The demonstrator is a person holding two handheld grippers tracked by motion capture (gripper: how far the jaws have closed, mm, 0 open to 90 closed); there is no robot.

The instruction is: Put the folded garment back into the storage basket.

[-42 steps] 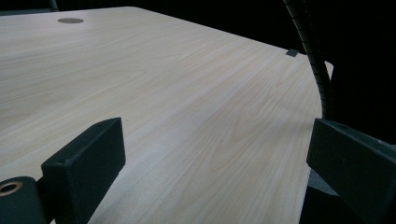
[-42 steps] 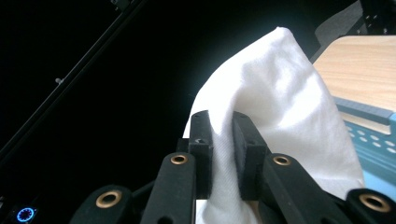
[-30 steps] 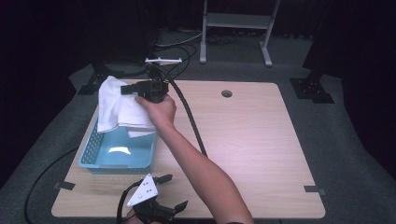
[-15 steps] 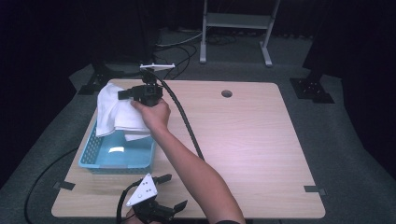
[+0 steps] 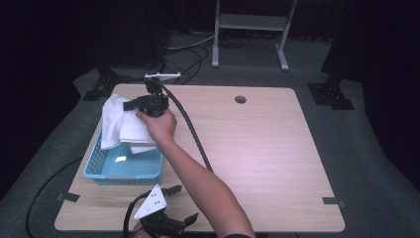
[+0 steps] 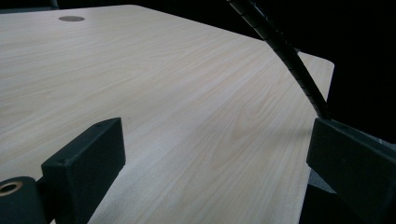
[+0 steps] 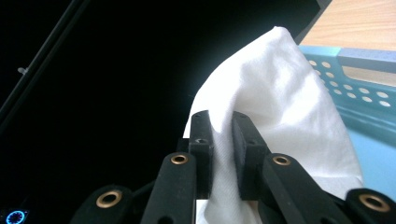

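White cloth (image 5: 121, 125) draped over blue basket (image 5: 124, 166) at table's left – soft, light, floppy; best pinched at a fold. Right gripper (image 7: 222, 135) clamped on its edge – left gripper (image 5: 166, 218) spread apart, idle.

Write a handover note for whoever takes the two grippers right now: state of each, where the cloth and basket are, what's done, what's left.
Right gripper: shut on the white cloth, held over the far end of the blue basket.
Left gripper: open, holding nothing, low at the near table edge in front of the basket.
White cloth: bunched, draping from the jaws down into the basket, part hanging over its far left rim.
Done: cloth gripped and brought to the basket.
Left: probably lower it fully inside, release, then tuck in the overhanging part if needed.
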